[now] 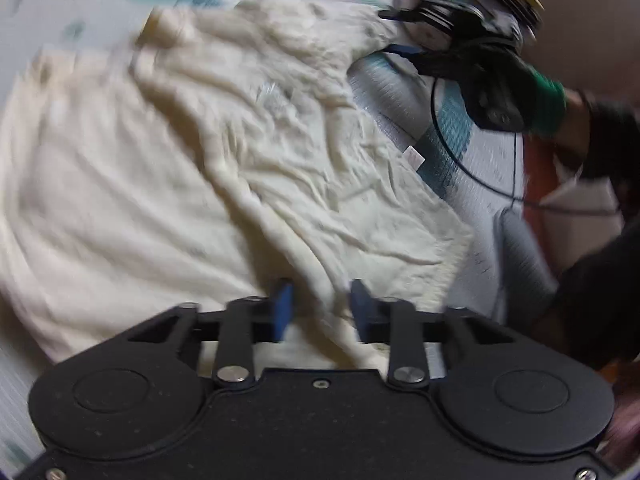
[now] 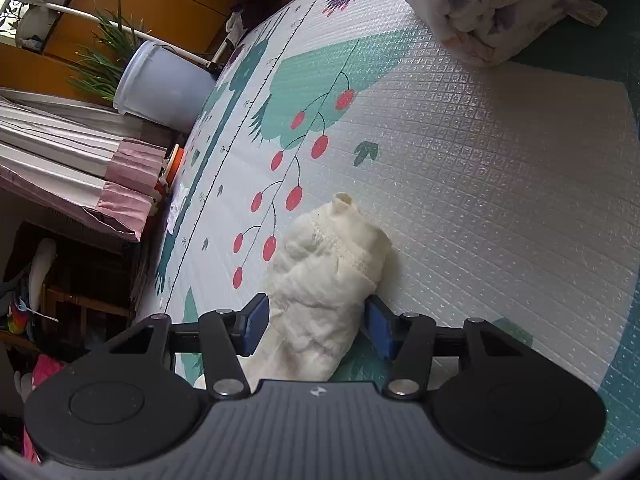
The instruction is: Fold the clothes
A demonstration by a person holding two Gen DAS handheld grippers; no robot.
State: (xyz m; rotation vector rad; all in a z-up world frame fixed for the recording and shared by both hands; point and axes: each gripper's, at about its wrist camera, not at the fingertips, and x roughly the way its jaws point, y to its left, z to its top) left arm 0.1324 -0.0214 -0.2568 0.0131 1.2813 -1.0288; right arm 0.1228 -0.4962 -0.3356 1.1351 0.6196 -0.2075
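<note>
A cream garment [image 1: 180,184] lies spread and wrinkled across the play mat [image 1: 384,92]. At its near edge my left gripper [image 1: 322,308] has its blue pads closed on a raised fold of the cloth. The right gripper [image 1: 390,32] sits at the garment's far right corner, held by a hand in a green-cuffed glove [image 1: 552,100]. In the right wrist view a bunched, lace-trimmed end of the garment [image 2: 328,264] rests on the mat [image 2: 480,160]. It lies between the blue pads of my right gripper [image 2: 318,326], which flank it closely, with a thin gap on the right side.
A rolled floral blanket [image 2: 500,12] lies at the mat's far right. A white bucket [image 2: 164,84] and a plant [image 2: 104,60] stand past the left edge, beside a pink-hemmed curtain [image 2: 120,176]. A black cable [image 1: 476,160] hangs from the right gripper.
</note>
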